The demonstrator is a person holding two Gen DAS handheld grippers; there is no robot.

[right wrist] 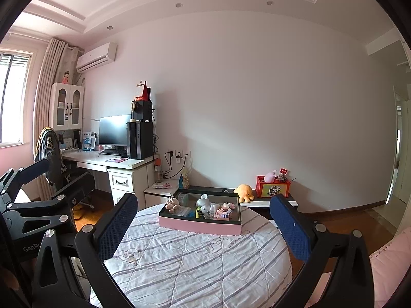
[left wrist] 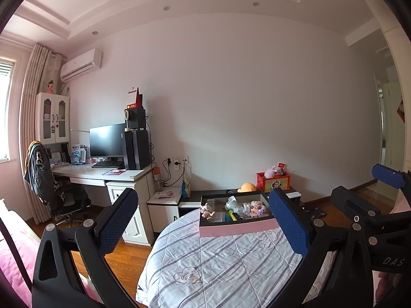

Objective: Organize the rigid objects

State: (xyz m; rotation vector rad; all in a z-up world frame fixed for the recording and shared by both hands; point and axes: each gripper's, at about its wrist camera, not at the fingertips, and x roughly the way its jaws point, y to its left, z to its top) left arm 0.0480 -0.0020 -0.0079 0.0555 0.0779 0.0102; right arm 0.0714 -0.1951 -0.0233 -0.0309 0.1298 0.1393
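The orange plush (right wrist: 245,192) is fully seen only from the right wrist. Both sets of fingers (left wrist: 203,220) (right wrist: 203,224) are held wide apart, empty. The pink tray (right wrist: 200,224) is parked ahead between them, bare quilt (right wrist: 195,261) left in front.

A tray (right wrist: 200,224) sits on the bed (right wrist: 195,261), at its far end, with small figurines (right wrist: 172,203) and other bits inside. Behind it runs a low shelf (right wrist: 259,201) along the wall, bearing a plush toy (right wrist: 245,192) and, to its right, a box (right wrist: 272,188). To the left stands the desk (right wrist: 102,160), carrying a monitor (right wrist: 114,130) with a computer tower (right wrist: 140,140) on its right. A chair (right wrist: 59,164) stands left of the desk.
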